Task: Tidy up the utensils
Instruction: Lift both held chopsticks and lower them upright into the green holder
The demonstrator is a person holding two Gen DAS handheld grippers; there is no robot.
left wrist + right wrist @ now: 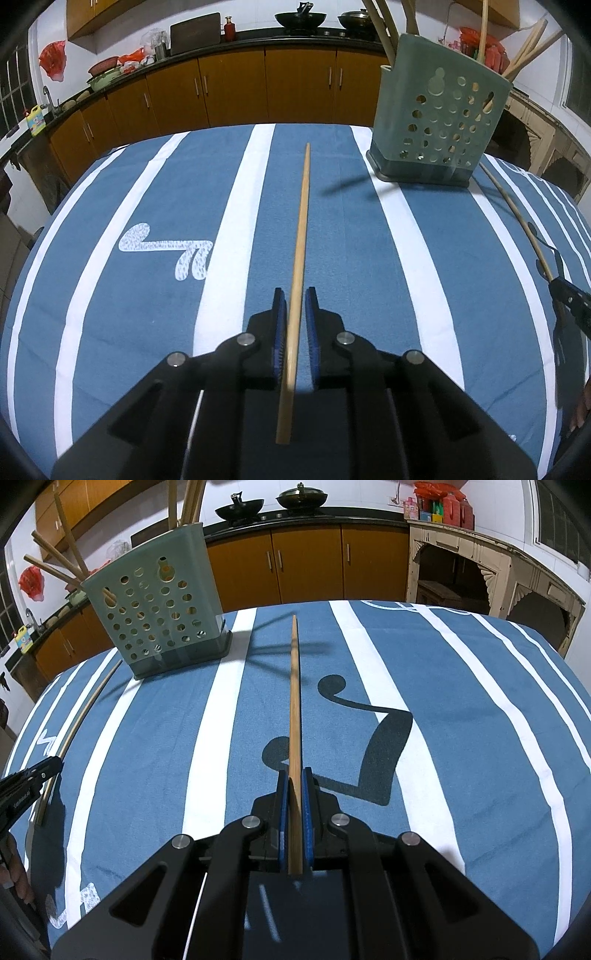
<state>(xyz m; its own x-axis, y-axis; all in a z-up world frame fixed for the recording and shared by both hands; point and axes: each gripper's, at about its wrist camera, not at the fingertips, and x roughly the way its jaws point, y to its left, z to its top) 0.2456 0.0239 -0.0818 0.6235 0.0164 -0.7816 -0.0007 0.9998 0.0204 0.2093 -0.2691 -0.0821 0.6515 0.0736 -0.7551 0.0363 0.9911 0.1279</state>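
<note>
Left hand-held gripper (295, 295): jaws slightly apart, a chopstick (300, 236) lying between them, pads not pressing it. Right hand-held gripper (294, 775): clamped on a second chopstick (294, 701), raised above the striped bench (480, 738). Perforated green holder (439, 118) stands upright nearby, holding further sticks.

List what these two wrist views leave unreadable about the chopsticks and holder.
- Left wrist view: held chopstick, near end hidden behind the gripper body.
- Both views: sticks in the green holder, tops cut off by the frame edge; count unclear.
- Holder interior: hidden by its perforated wall.
</note>
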